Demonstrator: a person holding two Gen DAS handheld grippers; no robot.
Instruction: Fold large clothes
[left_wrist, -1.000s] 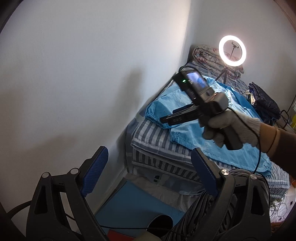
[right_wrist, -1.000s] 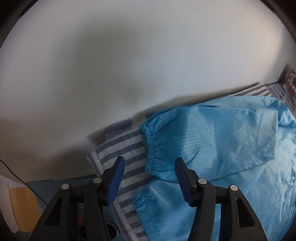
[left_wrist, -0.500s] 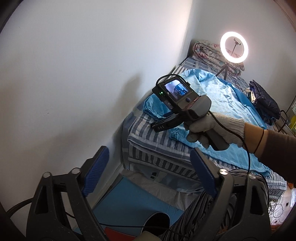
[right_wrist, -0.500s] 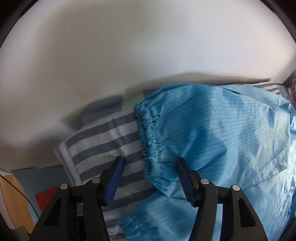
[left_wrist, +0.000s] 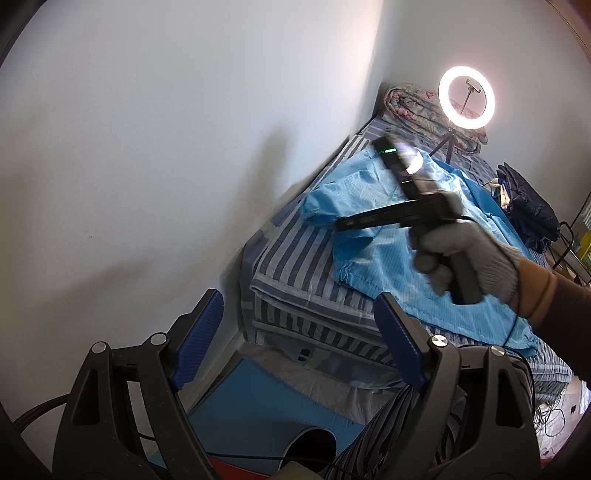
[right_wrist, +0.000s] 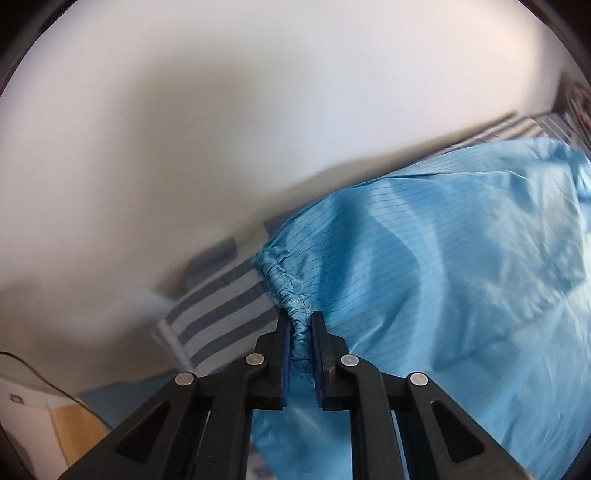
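A large light-blue pinstriped garment (left_wrist: 388, 258) (right_wrist: 443, 277) lies spread on a bed with a blue-and-white striped sheet (left_wrist: 291, 258) (right_wrist: 218, 306). My right gripper (right_wrist: 299, 317) is closing; its blue pads press on the gathered elastic cuff (right_wrist: 284, 266) of the sleeve nearest the wall. In the left wrist view that right gripper (left_wrist: 340, 223) is blurred, and a gloved hand (left_wrist: 469, 254) holds it over the garment. My left gripper (left_wrist: 295, 299) is open off the foot of the bed, with nothing between its fingers. A second cuff (left_wrist: 347, 273) lies flat on the sheet.
A white wall runs along the bed's left side. A lit ring light (left_wrist: 466, 98) on a tripod and a rolled quilt (left_wrist: 410, 103) sit at the bed's far end, with dark clothing (left_wrist: 528, 206) to the right. A blue mat (left_wrist: 258, 398) covers the floor below.
My right gripper went from open around the sleeve cuff to shut on it, and has shifted with the cuff. The left gripper has hardly moved.
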